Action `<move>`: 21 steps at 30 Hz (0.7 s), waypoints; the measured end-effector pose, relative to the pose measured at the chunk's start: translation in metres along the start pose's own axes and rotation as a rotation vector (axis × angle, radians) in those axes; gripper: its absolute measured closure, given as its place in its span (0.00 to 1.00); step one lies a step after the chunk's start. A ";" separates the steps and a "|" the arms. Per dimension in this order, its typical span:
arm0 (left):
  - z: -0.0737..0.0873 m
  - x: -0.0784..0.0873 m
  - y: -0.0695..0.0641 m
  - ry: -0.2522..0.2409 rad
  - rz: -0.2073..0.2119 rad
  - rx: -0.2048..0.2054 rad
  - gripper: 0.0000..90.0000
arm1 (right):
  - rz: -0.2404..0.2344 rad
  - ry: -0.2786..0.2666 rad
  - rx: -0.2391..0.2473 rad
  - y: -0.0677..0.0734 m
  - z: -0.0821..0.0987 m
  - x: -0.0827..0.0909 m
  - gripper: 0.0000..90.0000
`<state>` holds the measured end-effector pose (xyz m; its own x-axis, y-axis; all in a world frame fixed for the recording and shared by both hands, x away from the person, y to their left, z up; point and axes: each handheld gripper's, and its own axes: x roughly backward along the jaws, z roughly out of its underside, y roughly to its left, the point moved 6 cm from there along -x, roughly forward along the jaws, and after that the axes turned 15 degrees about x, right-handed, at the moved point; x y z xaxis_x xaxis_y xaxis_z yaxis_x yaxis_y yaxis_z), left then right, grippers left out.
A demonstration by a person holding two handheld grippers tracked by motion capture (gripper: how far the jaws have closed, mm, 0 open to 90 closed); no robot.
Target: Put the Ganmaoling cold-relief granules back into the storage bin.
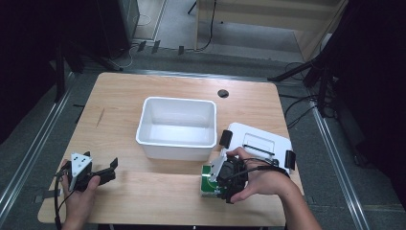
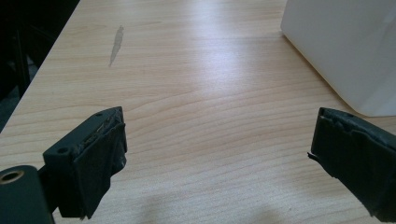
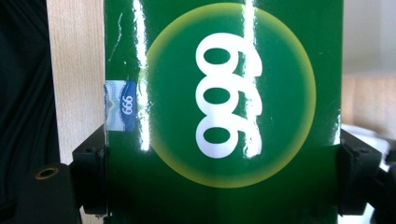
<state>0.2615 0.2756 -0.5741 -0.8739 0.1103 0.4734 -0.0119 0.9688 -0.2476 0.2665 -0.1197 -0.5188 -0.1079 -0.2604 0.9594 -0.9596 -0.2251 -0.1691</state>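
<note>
Green box [image 3: 219, 112], glossy and printed with 999 in a yellow-ringed circle, lies flat on the table [image 1: 143, 191] just in front of the white bin [image 1: 176, 127], off that bin's near right corner. In the high view it [image 1: 207, 181] peeks out from under the right gripper [image 1: 225, 178], which comes down on it from above.

Seen in the right gripper view, the 2 jaws stand at the box's 2 long edges, 1 on each side, and appear to press against them, so the gripper looks clamped across the box's width. The left gripper [image 2: 215, 154] rests spread wide with nothing between its jaws, well to the left of the bin, over bare wood.

Judging by its look, this is a light cardboard carton: stiff along the edges but easy to dent on its broad faces, with a shiny film wrap that could slip. Holding it across the narrow width, near the middle of its length, seems the sound choice; a firm but modest squeeze should keep it from sliding or tipping on the way into the bin.
</note>
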 end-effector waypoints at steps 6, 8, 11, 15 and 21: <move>0.000 0.000 0.000 0.000 -0.001 -0.002 0.05 | 0.008 -0.008 -0.006 -0.004 0.007 0.013 0.18; 0.000 0.000 0.000 0.000 -0.001 -0.001 0.05 | 0.010 -0.012 -0.007 -0.005 0.009 0.018 0.18; 0.000 0.000 0.000 0.000 -0.001 -0.001 0.05 | 0.009 -0.014 -0.019 -0.006 0.011 0.024 0.18; 0.000 0.000 0.000 0.001 -0.002 -0.002 0.05 | 0.014 -0.018 -0.016 -0.008 0.010 0.033 0.18; 0.000 0.000 0.000 0.001 -0.002 -0.004 0.05 | 0.027 -0.009 -0.016 -0.012 0.009 0.048 0.18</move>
<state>0.2615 0.2754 -0.5742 -0.8732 0.1088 0.4751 -0.0117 0.9698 -0.2436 0.2753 -0.1381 -0.4727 -0.1319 -0.2745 0.9525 -0.9602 -0.2032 -0.1915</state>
